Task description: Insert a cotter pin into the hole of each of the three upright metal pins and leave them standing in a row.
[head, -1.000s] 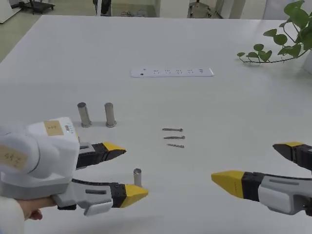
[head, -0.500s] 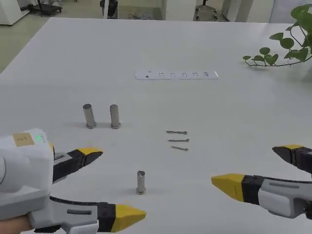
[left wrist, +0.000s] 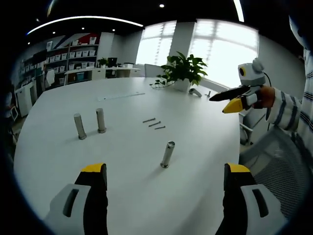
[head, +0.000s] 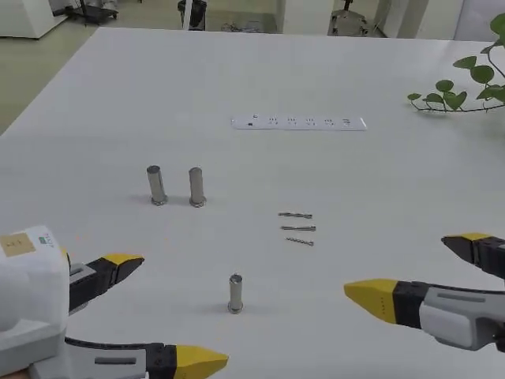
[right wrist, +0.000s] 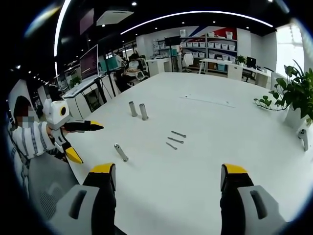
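Metal pin (head: 235,293) upright, ahead of left fingers (head: 197,362)

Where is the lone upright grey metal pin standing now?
In the head view the lone grey metal pin stands right of the left gripper, nearer the person than the three small cotter pins.

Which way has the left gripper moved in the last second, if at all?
Yes. The left gripper has pulled back toward the person, away from the lone metal pin its jaws flanked earlier.
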Demonstrator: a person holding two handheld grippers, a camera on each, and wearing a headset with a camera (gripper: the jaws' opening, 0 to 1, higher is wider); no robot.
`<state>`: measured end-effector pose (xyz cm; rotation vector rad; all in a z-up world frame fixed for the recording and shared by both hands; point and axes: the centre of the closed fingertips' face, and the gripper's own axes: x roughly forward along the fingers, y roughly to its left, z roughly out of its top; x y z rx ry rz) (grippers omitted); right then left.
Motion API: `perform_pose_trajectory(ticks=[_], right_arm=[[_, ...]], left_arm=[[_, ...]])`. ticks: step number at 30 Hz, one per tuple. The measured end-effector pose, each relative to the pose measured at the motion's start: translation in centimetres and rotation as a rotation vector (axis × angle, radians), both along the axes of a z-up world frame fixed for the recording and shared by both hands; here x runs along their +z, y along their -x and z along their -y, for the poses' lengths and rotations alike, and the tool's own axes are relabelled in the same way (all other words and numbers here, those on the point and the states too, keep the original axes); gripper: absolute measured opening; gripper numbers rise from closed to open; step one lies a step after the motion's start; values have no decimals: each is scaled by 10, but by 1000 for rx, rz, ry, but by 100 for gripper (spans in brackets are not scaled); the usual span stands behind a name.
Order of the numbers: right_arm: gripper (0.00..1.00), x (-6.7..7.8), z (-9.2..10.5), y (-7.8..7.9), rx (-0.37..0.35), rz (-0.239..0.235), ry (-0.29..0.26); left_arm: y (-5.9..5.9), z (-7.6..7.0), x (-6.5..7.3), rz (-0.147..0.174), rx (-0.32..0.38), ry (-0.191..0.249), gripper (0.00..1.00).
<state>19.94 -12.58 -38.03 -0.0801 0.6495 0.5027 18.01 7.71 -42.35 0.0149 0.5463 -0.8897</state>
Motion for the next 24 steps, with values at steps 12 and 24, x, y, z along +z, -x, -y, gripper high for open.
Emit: perform_pose_trajectory(ticks=[12,24], right_arm=[[84,-5,2,-15,70,-21,54],[78,-11,4,-32,149,-66,105]], left_arm=[[0,-13,-2,-10,68,-25,99],[11,-15,-1,-62,121,2,99]])
